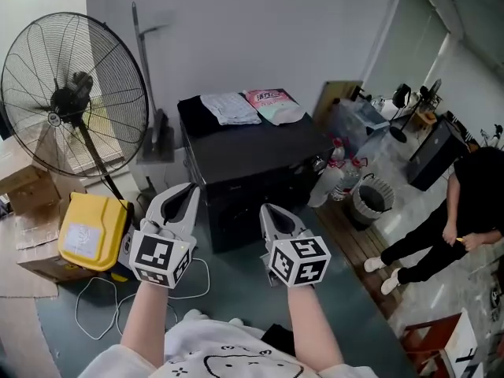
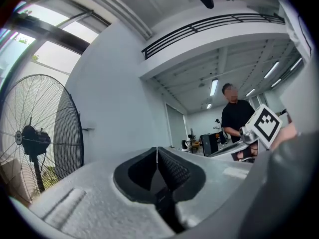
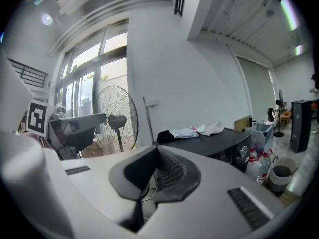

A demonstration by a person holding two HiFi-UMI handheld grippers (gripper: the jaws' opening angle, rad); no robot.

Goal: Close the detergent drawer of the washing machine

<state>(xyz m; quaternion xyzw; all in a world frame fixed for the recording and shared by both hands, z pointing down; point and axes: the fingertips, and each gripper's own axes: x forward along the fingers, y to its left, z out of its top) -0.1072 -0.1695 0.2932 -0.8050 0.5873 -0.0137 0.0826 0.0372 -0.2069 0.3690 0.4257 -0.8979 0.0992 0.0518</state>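
Fingers [image 2: 172, 168] were clenched, empty, on your left gripper [image 1: 187, 189] and right gripper [image 1: 269, 211], short of the washing machine [image 1: 252, 156]; a square push on its drawer looked best.

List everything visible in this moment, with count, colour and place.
black box-shaped washing machine: one, black, centre, by the wall
folded cloth: one, white-grey, on the machine's top
printed packet: one, pink, beside the cloth
round pedestal fan: one, black, left
yellow plastic container: one, yellow, floor below the fan
slatted wastebasket: one, grey, right of the machine
person in black clothes: one, far right
left gripper: one, white, shut, empty
right gripper: one, white, shut, empty
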